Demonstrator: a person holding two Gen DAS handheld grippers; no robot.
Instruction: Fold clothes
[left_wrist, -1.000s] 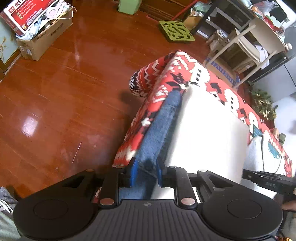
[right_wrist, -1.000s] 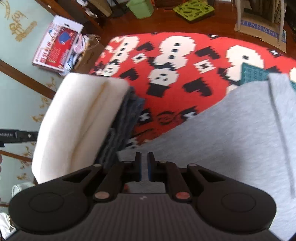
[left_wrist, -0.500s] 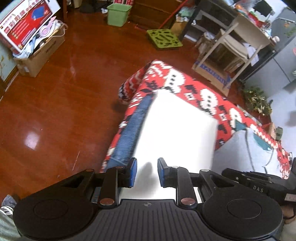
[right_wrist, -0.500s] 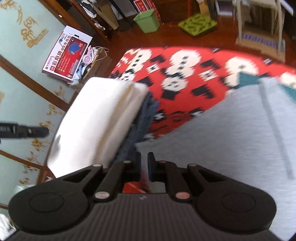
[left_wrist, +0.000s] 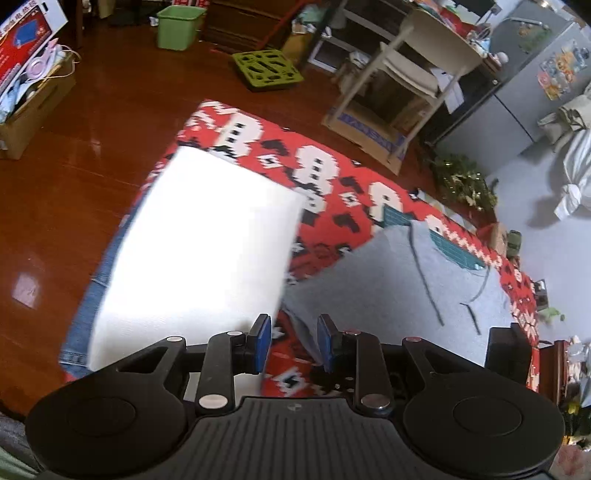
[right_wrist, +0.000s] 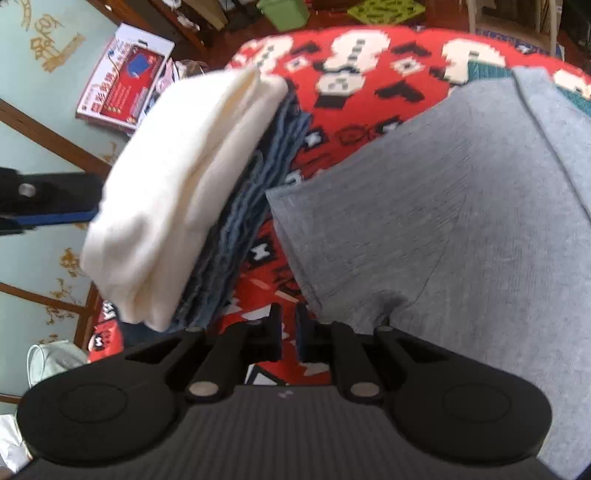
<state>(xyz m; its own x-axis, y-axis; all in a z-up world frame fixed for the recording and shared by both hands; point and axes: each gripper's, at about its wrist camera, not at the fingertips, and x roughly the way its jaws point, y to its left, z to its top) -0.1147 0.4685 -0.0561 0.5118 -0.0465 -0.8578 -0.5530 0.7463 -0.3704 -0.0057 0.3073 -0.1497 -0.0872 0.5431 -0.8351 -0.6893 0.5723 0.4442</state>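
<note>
1. Clothes come in three lots here, and neither tool has hold of any: the left gripper (left_wrist: 291, 341) shows blue pads parted with only patterned cloth between them, whereas a second ago those pads sat at the blue garment's end.
2. Right gripper (right_wrist: 289, 332) has its pads a narrow slit apart, nothing pinched; a second ago they were pressed together at the grey garment's edge, so that hold has been let go.
3. Just beyond the right jaws the grey garment (right_wrist: 454, 206) lies spread flat, its near corner beside the pads.
4. Next to it, on the left, the white folded garment (left_wrist: 199, 254) sits squarely on the folded denim (right_wrist: 243, 229), whose layered edges show beneath.
5. All rest on the red patterned cloth (left_wrist: 325, 173) covering the table.
6. Both views have drawn back and higher over the last second, so more cloth and wooden floor (left_wrist: 92, 147) show.
7. My reading: the white-and-denim stack looks finished and released, while the grey piece, still open and unfolded, is likely what remains.
</note>
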